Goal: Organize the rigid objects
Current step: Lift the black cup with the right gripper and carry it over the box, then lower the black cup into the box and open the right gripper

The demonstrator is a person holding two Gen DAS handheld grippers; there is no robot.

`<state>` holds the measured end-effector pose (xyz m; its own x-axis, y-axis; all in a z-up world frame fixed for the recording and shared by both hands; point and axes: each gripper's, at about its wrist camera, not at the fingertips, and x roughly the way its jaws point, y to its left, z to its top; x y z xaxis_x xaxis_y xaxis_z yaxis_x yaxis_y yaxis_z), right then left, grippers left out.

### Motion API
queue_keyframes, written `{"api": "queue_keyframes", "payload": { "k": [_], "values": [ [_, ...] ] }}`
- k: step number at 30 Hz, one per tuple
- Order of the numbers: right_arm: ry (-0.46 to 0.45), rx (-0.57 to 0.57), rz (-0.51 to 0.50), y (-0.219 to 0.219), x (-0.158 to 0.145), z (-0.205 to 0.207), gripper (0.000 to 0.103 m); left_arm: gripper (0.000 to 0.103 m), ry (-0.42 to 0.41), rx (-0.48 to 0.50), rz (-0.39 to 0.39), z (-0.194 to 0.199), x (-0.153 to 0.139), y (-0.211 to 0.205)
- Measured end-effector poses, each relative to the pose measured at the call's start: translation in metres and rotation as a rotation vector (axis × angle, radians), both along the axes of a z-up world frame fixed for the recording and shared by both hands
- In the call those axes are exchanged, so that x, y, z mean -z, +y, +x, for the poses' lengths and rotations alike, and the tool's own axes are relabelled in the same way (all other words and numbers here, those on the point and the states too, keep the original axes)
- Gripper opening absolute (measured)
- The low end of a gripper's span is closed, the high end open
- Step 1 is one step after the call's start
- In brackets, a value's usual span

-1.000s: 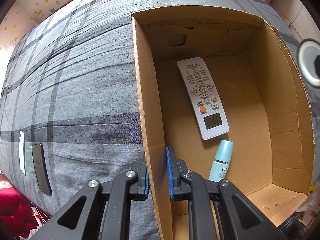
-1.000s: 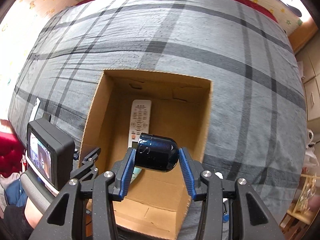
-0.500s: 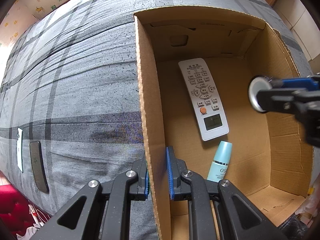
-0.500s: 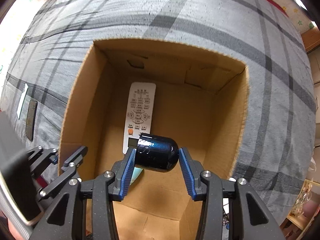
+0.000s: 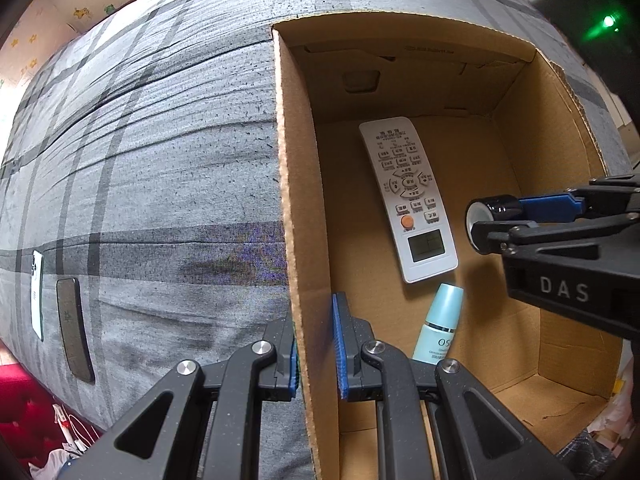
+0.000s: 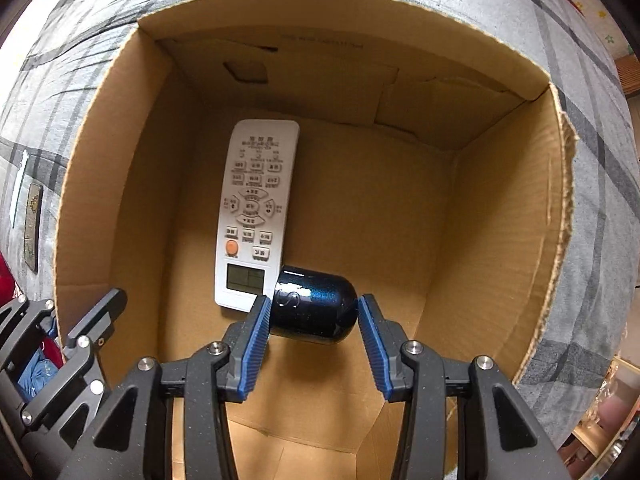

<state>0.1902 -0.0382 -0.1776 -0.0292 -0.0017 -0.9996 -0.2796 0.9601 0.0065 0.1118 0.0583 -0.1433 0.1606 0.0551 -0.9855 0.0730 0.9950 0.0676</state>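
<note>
An open cardboard box (image 5: 298, 200) stands on a grey plaid bedspread (image 5: 160, 160). My left gripper (image 5: 314, 320) is shut on the box's left wall, one pad on each side of it. A white remote (image 5: 408, 196) and a pale teal bottle (image 5: 440, 324) lie on the box floor. My right gripper (image 6: 312, 316) is shut on a dark blue glittery capsule-shaped container (image 6: 316, 304), held sideways inside the box just above the floor, beside the remote's (image 6: 256, 216) display end. In the left wrist view the right gripper (image 5: 504, 218) reaches in from the right with the container (image 5: 492, 206).
A dark phone (image 5: 72, 320) and a white phone (image 5: 37, 292) lie on the bedspread left of the box. The right half of the box floor (image 6: 380, 240) is bare cardboard. Red fabric (image 5: 24, 400) shows below the bed's edge.
My right gripper has come down into the box with the dark blue container and now shows in the left wrist view. The left gripper has kept its hold on the wall.
</note>
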Motion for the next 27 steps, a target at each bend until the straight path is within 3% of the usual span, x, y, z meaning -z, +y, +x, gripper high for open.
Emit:
{"api": "queue_keyframes", "payload": {
  "k": [11,16,18,27],
  "values": [
    [0.009,0.006,0.031,0.001,-0.004,0.001,0.049,0.014,0.007,-0.005,0.005,0.002,0.001,-0.002],
    [-0.007,0.001,0.042,0.0,-0.011,0.003,0.057,0.014,0.009,-0.006,0.007,0.002,0.002,-0.003],
    [-0.011,0.004,0.049,0.0,-0.014,0.004,0.064,0.014,0.009,-0.005,0.007,0.002,0.002,-0.003],
    [-0.039,0.008,0.064,0.001,-0.032,-0.002,0.066,0.014,0.007,-0.005,0.007,0.002,0.002,-0.002]
  ]
}}
